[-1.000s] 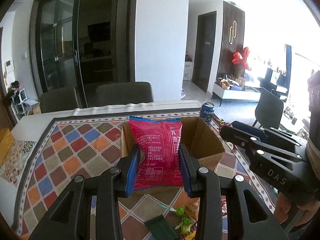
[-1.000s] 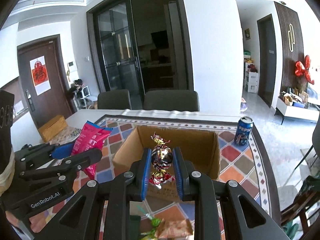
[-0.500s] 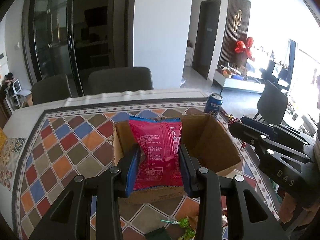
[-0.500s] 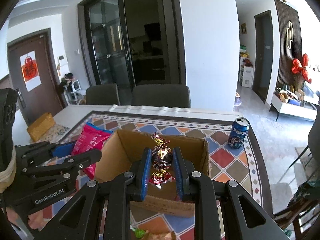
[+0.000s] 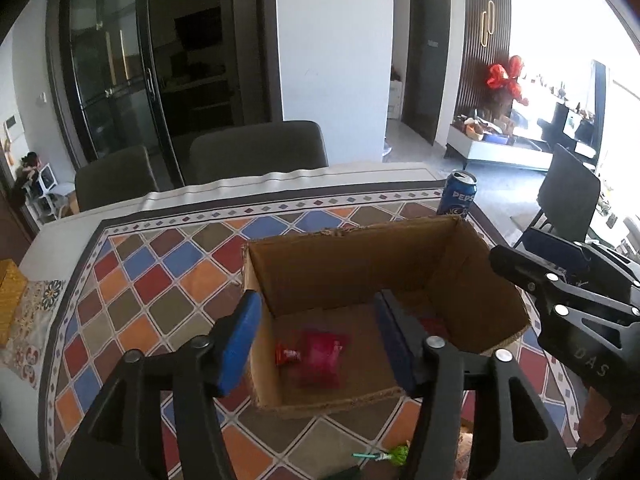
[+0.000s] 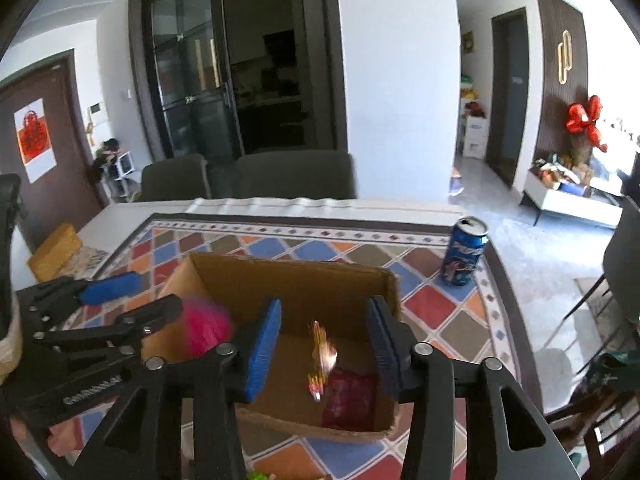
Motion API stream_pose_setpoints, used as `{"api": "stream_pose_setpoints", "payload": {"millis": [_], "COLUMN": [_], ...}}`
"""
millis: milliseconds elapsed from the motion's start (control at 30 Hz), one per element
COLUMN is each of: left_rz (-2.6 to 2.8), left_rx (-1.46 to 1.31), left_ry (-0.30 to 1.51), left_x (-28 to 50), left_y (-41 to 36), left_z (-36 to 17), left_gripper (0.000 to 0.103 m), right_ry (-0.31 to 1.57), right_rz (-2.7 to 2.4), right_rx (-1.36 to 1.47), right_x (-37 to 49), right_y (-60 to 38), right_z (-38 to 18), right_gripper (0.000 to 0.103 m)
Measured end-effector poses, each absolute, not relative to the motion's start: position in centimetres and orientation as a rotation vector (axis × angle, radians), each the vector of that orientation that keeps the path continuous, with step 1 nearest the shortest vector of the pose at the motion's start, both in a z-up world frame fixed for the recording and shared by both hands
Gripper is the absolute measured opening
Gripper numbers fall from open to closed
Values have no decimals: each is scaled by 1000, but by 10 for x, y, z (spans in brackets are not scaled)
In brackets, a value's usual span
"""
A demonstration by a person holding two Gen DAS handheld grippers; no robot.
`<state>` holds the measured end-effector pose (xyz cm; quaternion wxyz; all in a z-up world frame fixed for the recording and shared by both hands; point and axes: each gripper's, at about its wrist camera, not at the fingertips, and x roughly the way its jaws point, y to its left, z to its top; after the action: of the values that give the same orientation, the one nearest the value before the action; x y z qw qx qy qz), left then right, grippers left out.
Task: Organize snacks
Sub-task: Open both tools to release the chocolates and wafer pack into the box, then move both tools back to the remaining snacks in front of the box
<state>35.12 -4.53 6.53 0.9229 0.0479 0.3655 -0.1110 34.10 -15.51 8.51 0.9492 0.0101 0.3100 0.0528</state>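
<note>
An open cardboard box [image 5: 352,264] [image 6: 296,280] stands on the patterned tablecloth. My left gripper [image 5: 318,336] is open above the box's near left part. The pink snack bag [image 5: 322,358] is inside the box next to a small red packet [image 5: 287,357]; in the right wrist view it is a pink blur [image 6: 208,330] under the left gripper. My right gripper [image 6: 324,344] is open over the box. The wrapped candy [image 6: 320,356] is a blur falling between its fingers, above a dark red packet [image 6: 350,402] on the box floor.
A blue Pepsi can [image 5: 458,198] [image 6: 466,252] stands behind the box to the right. Green-wrapped sweets [image 5: 394,456] lie on the cloth in front of the box. A yellow box [image 6: 54,252] sits at the table's left edge. Chairs [image 5: 256,152] stand behind the table.
Both grippers opened over the box. The pink bag dropped from my left gripper into the box. The candy left my right gripper and is falling.
</note>
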Motion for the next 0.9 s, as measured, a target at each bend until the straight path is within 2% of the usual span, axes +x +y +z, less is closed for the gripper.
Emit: {"api": "stream_pose_setpoints", "payload": {"millis": [467,900], "left_rz": [-262,-296], "left_rx": [83,76], "left_ry": [688,702], "left_x": [290,246], "left_y": [-43,-55], "left_z": [83,73], "left_gripper": [63,63], "right_ry": [587,602], "right_rz": [154,145], "right_rx": [29,48], "right_x": [289,253], "right_y": [-153,-167], "right_z": [94,83], "right_gripper": [46,46]}}
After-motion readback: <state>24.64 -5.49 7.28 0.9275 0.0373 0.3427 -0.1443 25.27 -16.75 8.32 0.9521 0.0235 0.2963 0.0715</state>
